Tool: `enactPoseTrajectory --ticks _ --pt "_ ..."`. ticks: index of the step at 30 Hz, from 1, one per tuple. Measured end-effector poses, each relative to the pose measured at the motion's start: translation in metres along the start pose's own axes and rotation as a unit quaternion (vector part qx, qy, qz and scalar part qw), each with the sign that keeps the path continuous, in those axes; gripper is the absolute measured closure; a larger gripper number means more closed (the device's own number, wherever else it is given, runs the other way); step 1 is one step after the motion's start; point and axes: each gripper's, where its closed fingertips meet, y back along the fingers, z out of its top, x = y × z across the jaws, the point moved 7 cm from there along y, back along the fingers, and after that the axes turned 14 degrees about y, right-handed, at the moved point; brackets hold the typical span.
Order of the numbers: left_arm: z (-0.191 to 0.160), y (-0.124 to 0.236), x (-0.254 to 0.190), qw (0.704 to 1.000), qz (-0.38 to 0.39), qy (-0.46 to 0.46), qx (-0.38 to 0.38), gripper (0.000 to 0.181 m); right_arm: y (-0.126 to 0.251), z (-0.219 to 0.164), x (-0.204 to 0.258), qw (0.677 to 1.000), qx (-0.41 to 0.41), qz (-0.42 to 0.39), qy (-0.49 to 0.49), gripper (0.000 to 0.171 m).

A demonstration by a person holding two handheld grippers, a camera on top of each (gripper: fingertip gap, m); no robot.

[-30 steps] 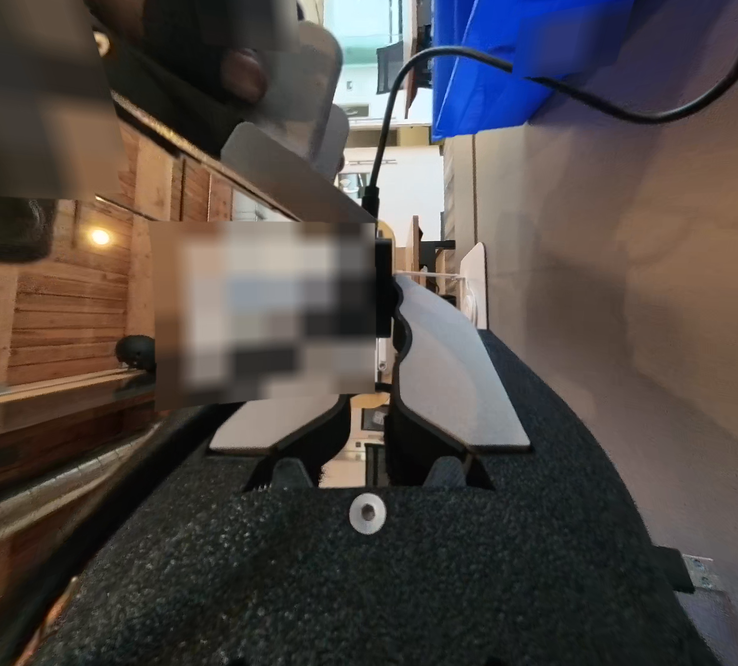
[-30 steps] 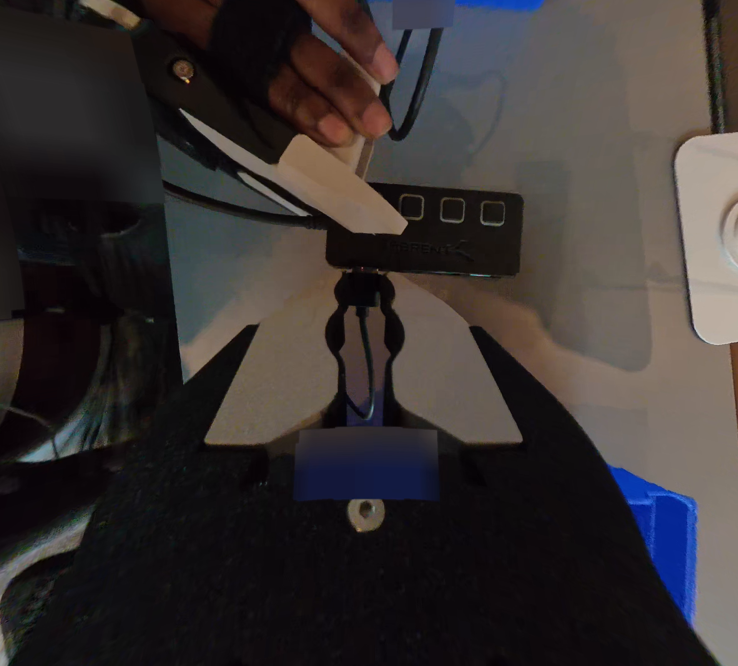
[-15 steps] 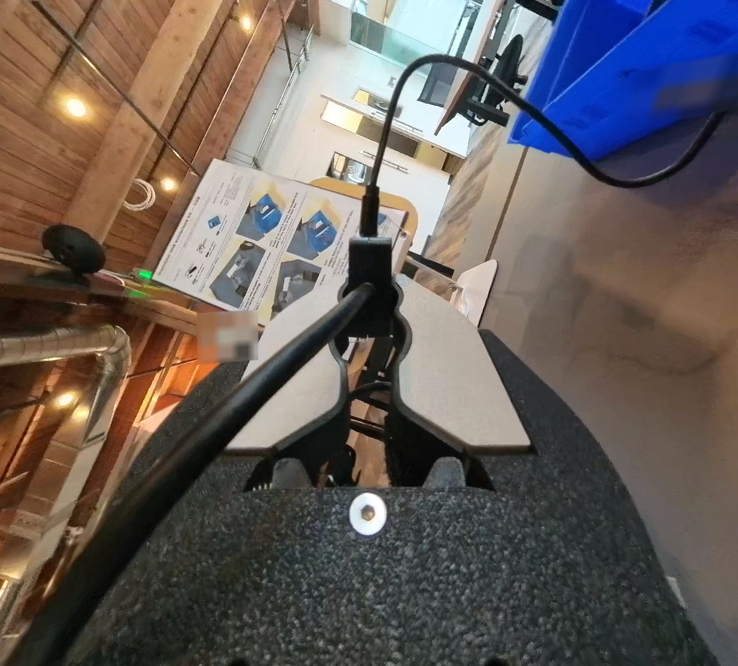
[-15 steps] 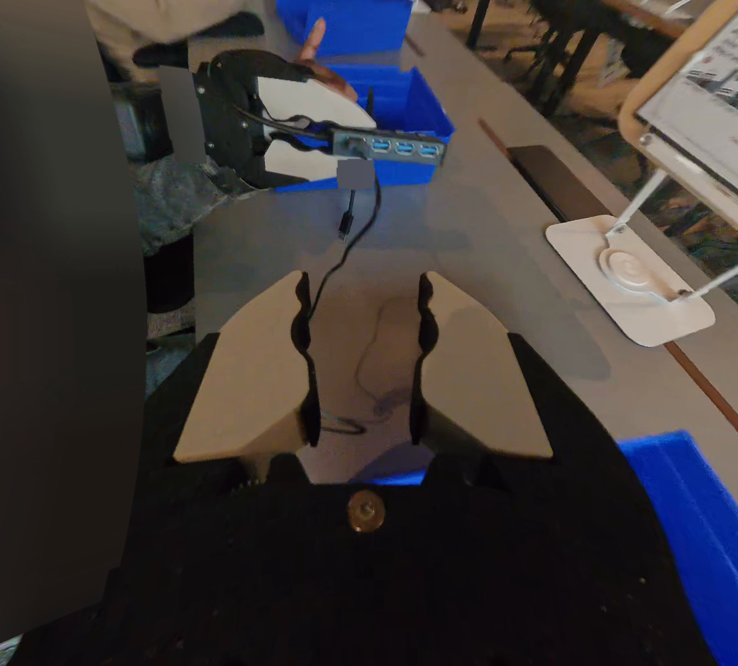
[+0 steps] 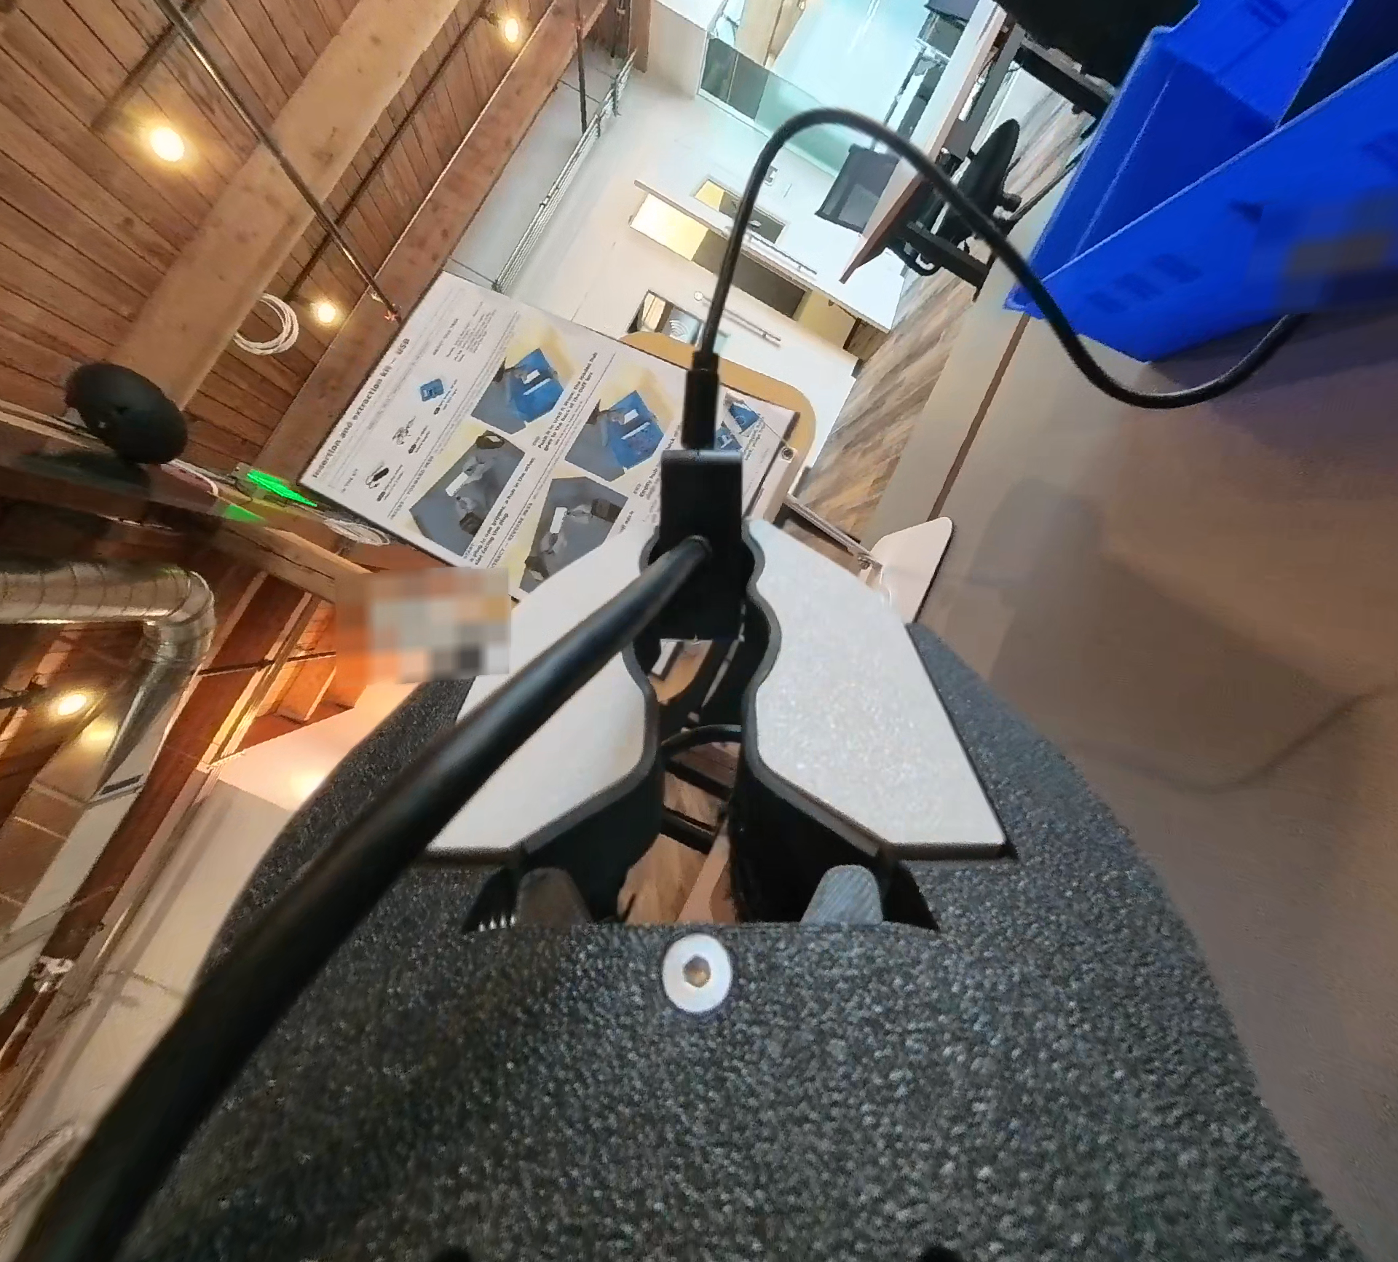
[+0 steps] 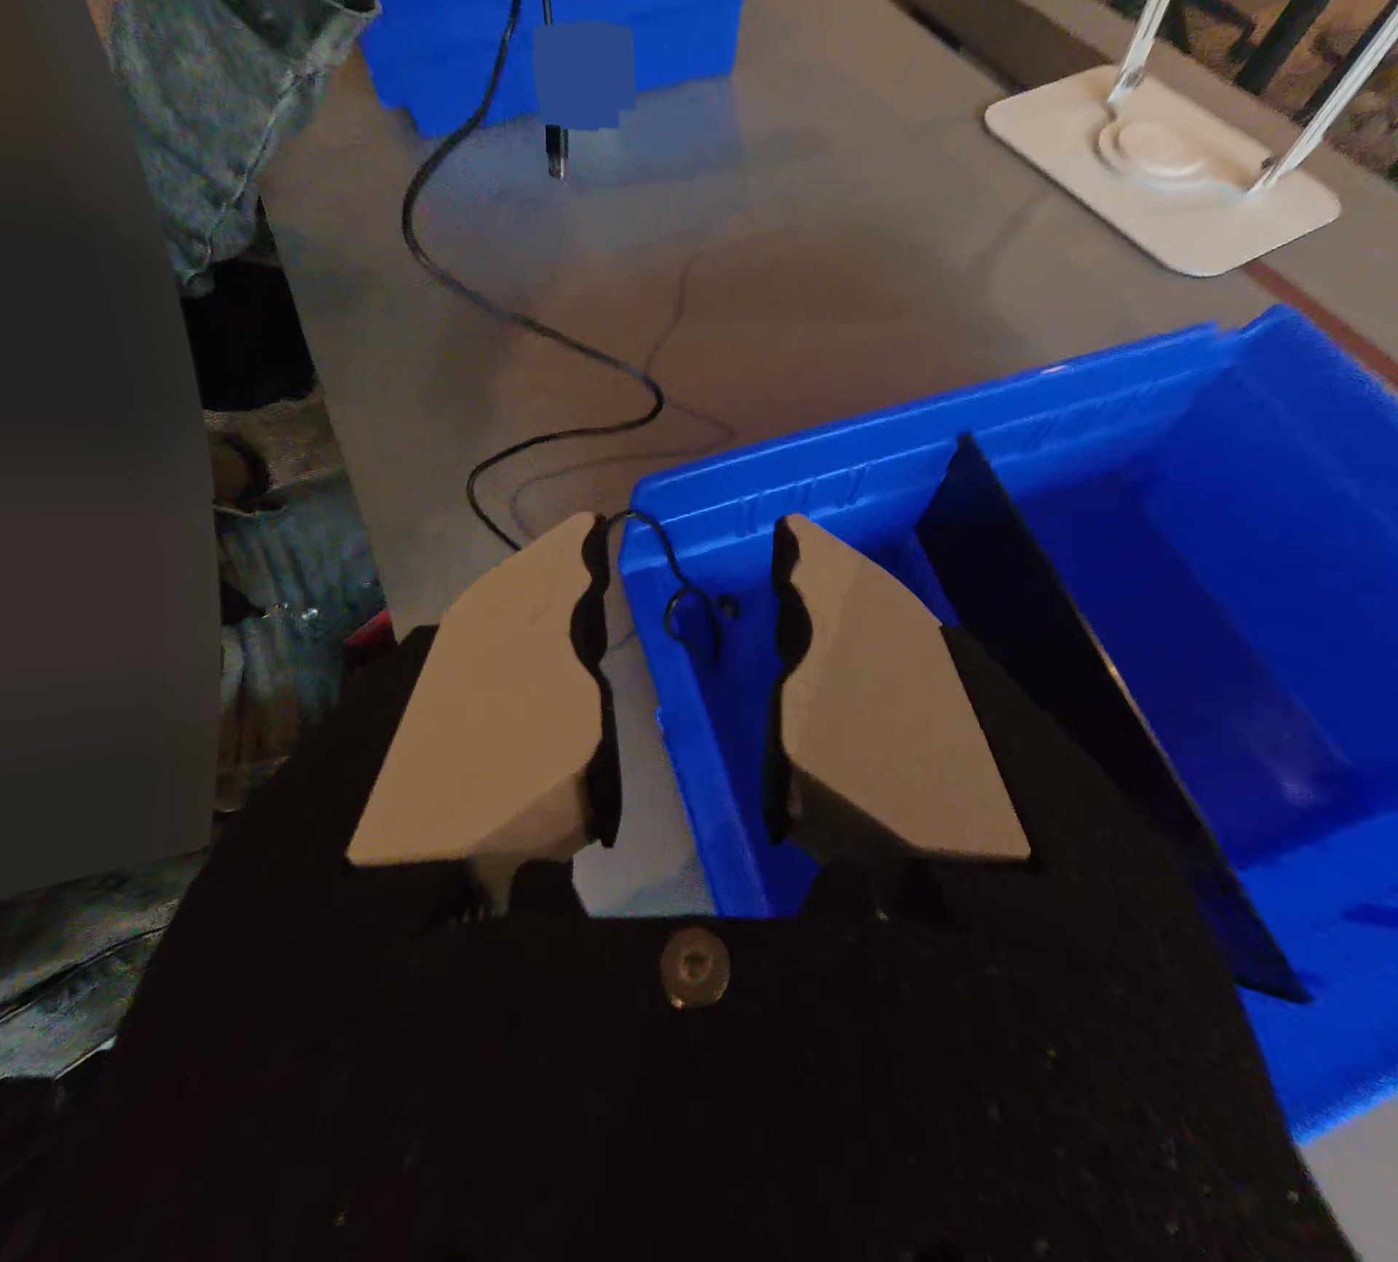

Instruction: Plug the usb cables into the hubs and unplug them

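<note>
A large open-plan workspace — part office, part test bench; a long grey work table carries blue plastic storage bins and a white flat-based stand; a printed instruction sheet with photo panels stands propped beside it; overhead run a wooden plank ceiling with heavy beams, recessed round spotlights and a bare silver metal duct; farther off — a black mesh office chair at another desk, and glass partition panels.
</note>
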Motion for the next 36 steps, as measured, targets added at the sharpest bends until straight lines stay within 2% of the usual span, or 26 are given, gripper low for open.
enactPoseTrajectory --ticks 2,5,11,18,24,31,36 --pt "0.0 0.001 0.002 1.0 0.001 0.013 -0.003 0.164 -0.005 -0.006 0.003 1.0 0.0 0.024 -0.012 0.134" --pt "-0.001 0.002 0.006 1.0 0.005 0.021 -0.001 0.164 -0.016 -0.017 0.008 0.997 0.043 0.058 -0.029 0.134" --pt "-0.003 0.003 0.01 0.999 0.005 0.032 -0.003 0.164 -0.026 -0.029 0.007 0.996 0.067 0.057 -0.028 0.133" --pt "-0.008 0.005 0.012 0.999 0.002 0.046 -0.008 0.164 -0.009 -0.023 -0.028 0.996 0.066 -0.05 -0.019 0.129" --pt "-0.007 0.002 0.008 0.998 -0.006 0.059 -0.021 0.164 0.013 0.013 -0.058 0.989 0.053 -0.135 0.037 0.129" --pt "-0.008 0.002 0.009 0.997 -0.007 0.067 -0.029 0.164 0.011 0.048 -0.061 0.978 -0.01 -0.185 0.093 0.129" --pt "-0.008 0.006 0.013 0.994 -0.008 0.096 -0.047 0.164 0.032 0.044 -0.05 0.963 -0.039 -0.237 0.122 0.132"
